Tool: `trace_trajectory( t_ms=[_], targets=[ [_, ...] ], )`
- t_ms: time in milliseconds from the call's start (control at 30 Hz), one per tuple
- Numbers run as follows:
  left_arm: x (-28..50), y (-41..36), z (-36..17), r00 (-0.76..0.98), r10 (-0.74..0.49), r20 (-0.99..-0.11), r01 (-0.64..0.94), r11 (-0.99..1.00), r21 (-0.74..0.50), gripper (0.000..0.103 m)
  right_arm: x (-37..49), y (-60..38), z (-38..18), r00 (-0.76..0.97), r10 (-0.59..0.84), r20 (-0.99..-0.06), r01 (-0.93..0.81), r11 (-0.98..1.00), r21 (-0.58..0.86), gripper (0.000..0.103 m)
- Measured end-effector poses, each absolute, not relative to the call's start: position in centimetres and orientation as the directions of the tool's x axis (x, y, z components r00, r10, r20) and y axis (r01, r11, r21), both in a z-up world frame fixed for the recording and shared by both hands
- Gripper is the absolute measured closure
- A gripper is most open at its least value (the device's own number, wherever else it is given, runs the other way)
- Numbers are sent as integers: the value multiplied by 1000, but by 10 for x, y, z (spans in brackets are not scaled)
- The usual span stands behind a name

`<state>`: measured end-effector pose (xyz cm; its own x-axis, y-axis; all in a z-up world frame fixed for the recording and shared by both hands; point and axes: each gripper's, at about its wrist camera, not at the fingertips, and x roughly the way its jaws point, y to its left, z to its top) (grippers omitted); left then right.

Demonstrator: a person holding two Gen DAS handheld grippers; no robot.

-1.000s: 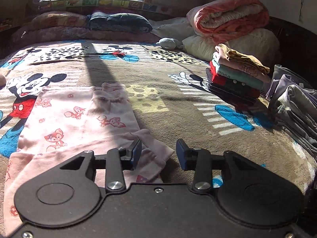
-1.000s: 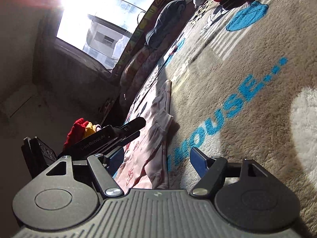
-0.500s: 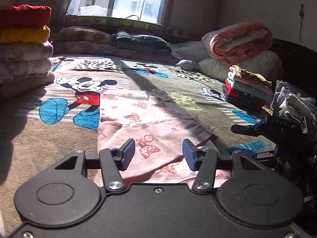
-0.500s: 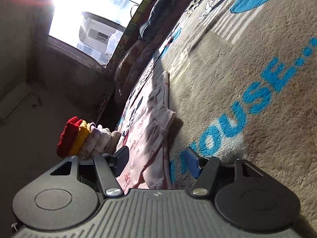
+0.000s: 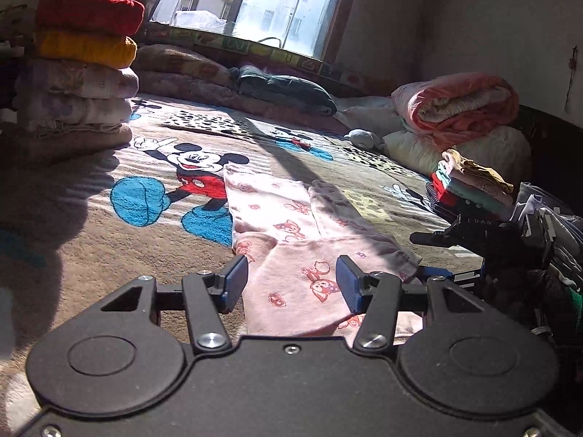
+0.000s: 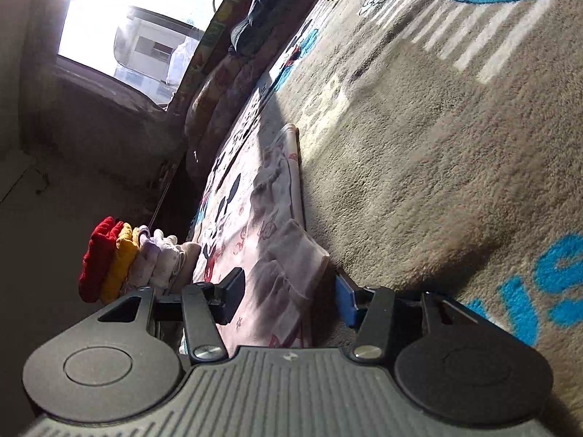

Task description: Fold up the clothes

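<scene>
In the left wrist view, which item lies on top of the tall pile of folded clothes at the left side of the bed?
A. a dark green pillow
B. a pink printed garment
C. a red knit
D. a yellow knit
C: the red knit sits at the very top of the pile, with the yellow knit directly under it and pale folded pieces below.

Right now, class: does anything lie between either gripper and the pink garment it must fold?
Nothing visible does. The left gripper and right gripper are both open, with the pink garment directly ahead between their fingers.
</scene>
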<state>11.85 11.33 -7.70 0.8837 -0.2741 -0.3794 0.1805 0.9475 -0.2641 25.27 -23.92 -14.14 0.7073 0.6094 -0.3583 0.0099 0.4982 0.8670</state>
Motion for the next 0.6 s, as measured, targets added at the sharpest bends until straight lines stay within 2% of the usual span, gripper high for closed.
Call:
trace_trajectory(
  t_ms=[200,367,433,533,567,600],
  targets=[
    [120,123,-75,889,-273,-369,171,943,-284,51,248,-232,-138,741,611,-277,-61,473,879,48],
    [118,128,-75,892,-269,-363,165,942,-292,51,248,-224,-134,750,603,-272,-96,505,858,48],
    [118,130,-76,892,-264,-366,159,943,-293,51,251,-218,-130,744,596,-302,-105,551,828,49],
    [118,131,-77,890,-261,-374,156,945,-287,51,255,-207,-124,740,564,-366,-108,637,763,67],
    [117,131,-78,885,-265,-382,162,946,-281,51,256,-205,-121,743,558,-369,-116,651,750,75],
    [118,129,-79,879,-272,-392,171,947,-273,51,255,-204,-118,746,557,-365,-131,660,740,80]
  ],
)
